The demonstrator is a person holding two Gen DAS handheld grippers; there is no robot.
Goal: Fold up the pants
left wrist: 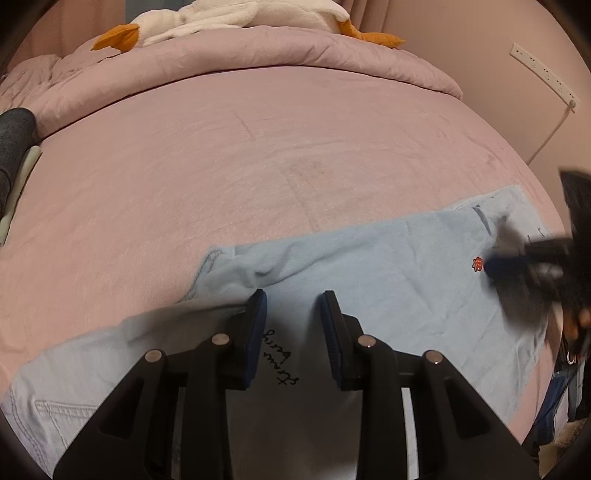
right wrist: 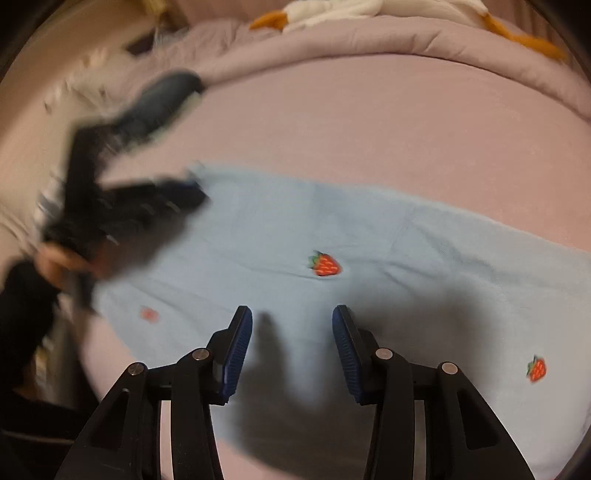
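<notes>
Light blue pants (left wrist: 369,266) with small strawberry patches lie spread across the pink bed sheet (left wrist: 221,166). In the left wrist view my left gripper (left wrist: 293,295) hovers over the pants' near part, where black handwriting shows. Its jaws stand apart and nothing is pinched, though the left fingertip (left wrist: 260,299) sits at a raised fold. My right gripper (right wrist: 291,314) is open over the pants (right wrist: 369,229), just below a strawberry patch (right wrist: 325,264), casting a shadow on the cloth. Each gripper appears blurred in the other's view: the right gripper (left wrist: 495,266) and the left gripper (right wrist: 192,188), held by a hand (right wrist: 55,258).
A rolled pink duvet (left wrist: 258,55) runs along the far side of the bed, with a white plush goose (left wrist: 221,18) on it. A power strip (left wrist: 543,70) hangs on the wall at right. A dark padded object (left wrist: 14,140) sits at the left edge.
</notes>
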